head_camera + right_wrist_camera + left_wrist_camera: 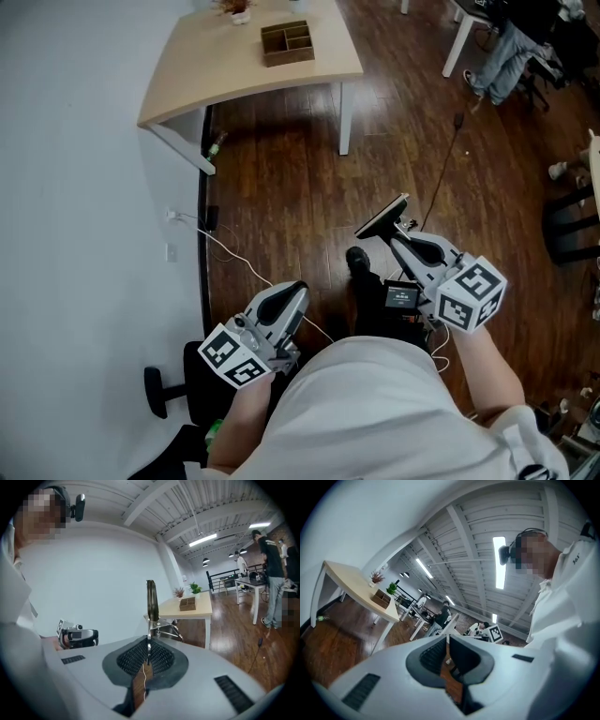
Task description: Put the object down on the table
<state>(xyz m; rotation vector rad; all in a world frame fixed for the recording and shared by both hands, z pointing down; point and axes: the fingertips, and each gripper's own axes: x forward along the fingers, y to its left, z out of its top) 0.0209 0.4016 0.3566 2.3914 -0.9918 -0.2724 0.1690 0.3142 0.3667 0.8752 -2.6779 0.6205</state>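
The object (382, 217), a thin dark plate on a small metal foot, is clamped by its foot in our right gripper (397, 234), held low in front of our body and well above the wooden floor (281, 206). The right gripper view shows it edge-on and upright just past the pinched pads. Our left gripper (298, 289) sits close to our waist with its jaws drawn together on nothing, and we judge it has no part in this step. The table (216, 66) stands well ahead against the white wall (75, 141), so the carry comes first. A compartmented wooden box (287, 43) sits near the table's middle, and the bare near part looks to us like the best landing spot. We would keep the plate upright on the approach, lower it until the foot rests flat on the top, and loosen the grip only once it stands on its own, since so thin a piece could tip easily.
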